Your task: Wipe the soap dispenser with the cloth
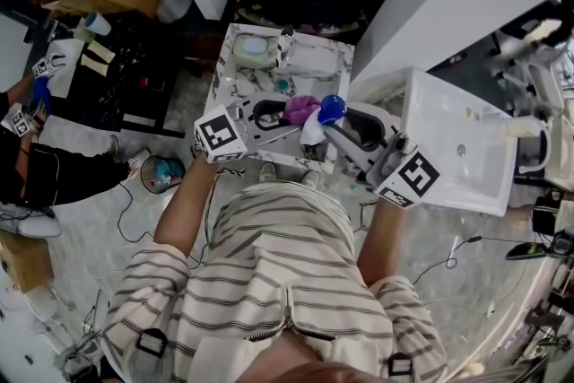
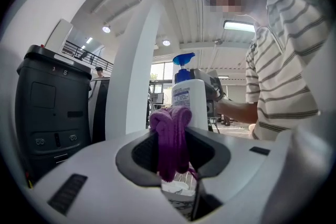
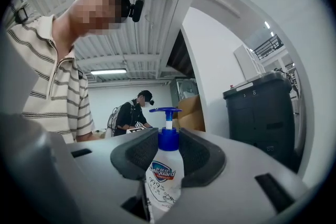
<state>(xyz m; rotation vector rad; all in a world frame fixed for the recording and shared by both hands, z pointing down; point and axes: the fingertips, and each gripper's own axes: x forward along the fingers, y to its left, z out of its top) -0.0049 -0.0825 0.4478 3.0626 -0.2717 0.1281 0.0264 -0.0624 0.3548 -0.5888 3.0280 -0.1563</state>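
A white soap dispenser (image 3: 164, 178) with a blue pump stands upright between the jaws of my right gripper (image 3: 167, 150), which is shut on its body just below the pump. My left gripper (image 2: 173, 152) is shut on a bunched purple cloth (image 2: 169, 136). In the left gripper view the cloth hangs right in front of the soap dispenser (image 2: 189, 99); whether they touch is unclear. In the head view the purple cloth (image 1: 300, 109) sits beside the dispenser's blue pump (image 1: 331, 108), held above a small table, with the left gripper (image 1: 285, 114) and right gripper (image 1: 330, 132) facing each other.
Below the grippers is a small marble-patterned table (image 1: 327, 58) bearing a pale dish (image 1: 254, 49) and small items. A white sink (image 1: 457, 148) stands to the right. A black bin (image 2: 50, 107) and a white pillar (image 2: 131, 76) stand near; another person (image 1: 27, 157) is at left.
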